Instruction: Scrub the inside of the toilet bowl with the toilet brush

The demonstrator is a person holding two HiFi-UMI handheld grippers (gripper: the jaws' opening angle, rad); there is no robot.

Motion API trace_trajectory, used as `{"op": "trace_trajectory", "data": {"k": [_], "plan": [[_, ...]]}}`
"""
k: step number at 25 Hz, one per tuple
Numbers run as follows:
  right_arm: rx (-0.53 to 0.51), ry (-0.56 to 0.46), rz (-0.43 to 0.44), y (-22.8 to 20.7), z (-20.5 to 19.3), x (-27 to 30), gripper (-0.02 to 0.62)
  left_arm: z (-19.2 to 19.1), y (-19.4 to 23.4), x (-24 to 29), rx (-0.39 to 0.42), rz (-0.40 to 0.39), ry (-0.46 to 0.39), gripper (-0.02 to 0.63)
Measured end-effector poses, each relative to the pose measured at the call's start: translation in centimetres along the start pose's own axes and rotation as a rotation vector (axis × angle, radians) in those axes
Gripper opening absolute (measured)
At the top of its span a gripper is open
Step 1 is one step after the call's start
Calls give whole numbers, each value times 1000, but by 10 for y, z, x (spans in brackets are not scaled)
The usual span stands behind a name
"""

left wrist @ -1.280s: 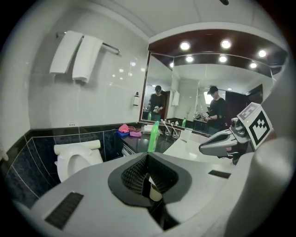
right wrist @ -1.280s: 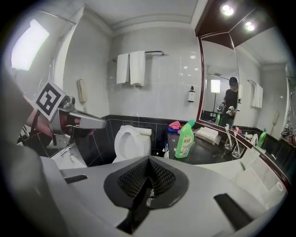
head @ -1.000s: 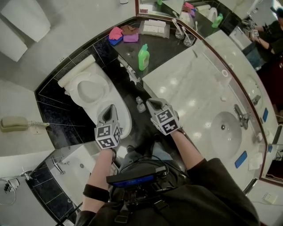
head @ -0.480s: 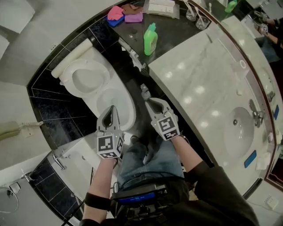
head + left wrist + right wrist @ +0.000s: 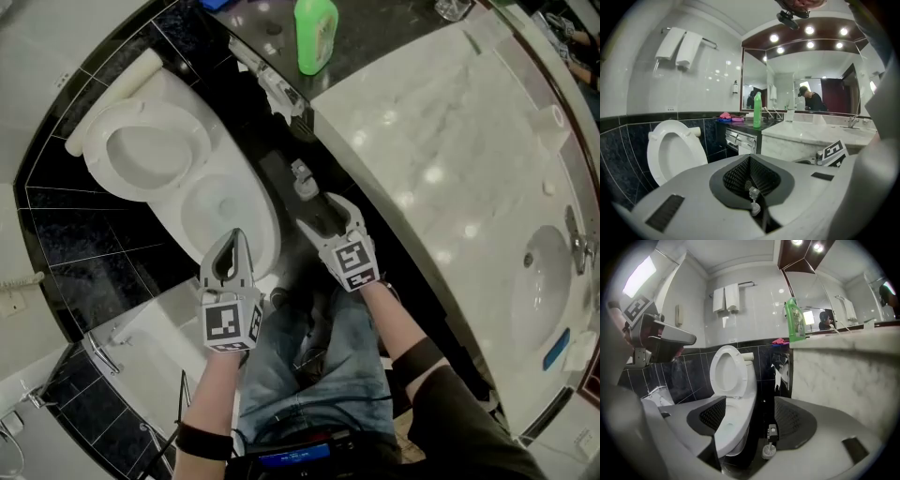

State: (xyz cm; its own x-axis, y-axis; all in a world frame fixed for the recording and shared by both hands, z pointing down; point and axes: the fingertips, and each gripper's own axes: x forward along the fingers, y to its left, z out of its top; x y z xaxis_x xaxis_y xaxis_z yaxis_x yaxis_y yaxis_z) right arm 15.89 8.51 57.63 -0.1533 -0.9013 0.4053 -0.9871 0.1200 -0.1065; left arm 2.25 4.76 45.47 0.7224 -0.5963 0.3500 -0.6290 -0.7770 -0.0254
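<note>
The white toilet [image 5: 225,211] stands at the left with its seat and lid [image 5: 141,150] raised. The toilet brush [image 5: 300,178] stands in its holder on the dark floor between the toilet and the marble counter. My right gripper [image 5: 325,208] hovers just short of it with its jaws opening. In the right gripper view the brush [image 5: 770,441] shows low in the gap of the gripper [image 5: 750,417], ahead of the pads and untouched. My left gripper [image 5: 235,240] hangs over the bowl's near rim, shut and holding nothing [image 5: 751,161].
The marble counter [image 5: 441,122] with a sink [image 5: 548,281] runs along the right. A green bottle [image 5: 316,33] stands on the dark shelf behind the brush. A white tub edge with a tap [image 5: 98,352] lies at the lower left. Towels [image 5: 726,298] hang above the toilet.
The view has dropped closer to the floor. My right gripper has gone from shut to wide open and has come nearer the brush. The left gripper has stayed shut by the bowl.
</note>
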Motion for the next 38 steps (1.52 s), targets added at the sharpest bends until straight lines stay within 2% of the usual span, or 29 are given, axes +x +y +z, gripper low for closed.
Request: {"op": "trace_trajectory", "data": {"k": [2,4,6,12,15,20,25,38], "plan": [[9,9,10,-6,-29,14,354,-17,-8,10,-21,-8,14,3],[5,16,21,-12,-57,29,410,-30,-16,23,-48,-11,20,3],[1,18,18,-22,-85,43,437,-53,-16,36,-15,-16,10,3],[-15,27,-20,-52,-159,66,437,-104,-17,79,22,-21,-1,3],[-15,35,-39,-64,-189,72,437,-110,-26,101,-14,-38,-4,3],[-15,51,-55,-83,-228,89,437,-128,-30,130,2,-50,-20,3],[1,51,-56,-91,-249,120,436,-141,-31,149,-6,-50,-32,3],[8,29,-57,-99,-241,213,437,-153,-10,175,-4,-47,-45,3]]}}
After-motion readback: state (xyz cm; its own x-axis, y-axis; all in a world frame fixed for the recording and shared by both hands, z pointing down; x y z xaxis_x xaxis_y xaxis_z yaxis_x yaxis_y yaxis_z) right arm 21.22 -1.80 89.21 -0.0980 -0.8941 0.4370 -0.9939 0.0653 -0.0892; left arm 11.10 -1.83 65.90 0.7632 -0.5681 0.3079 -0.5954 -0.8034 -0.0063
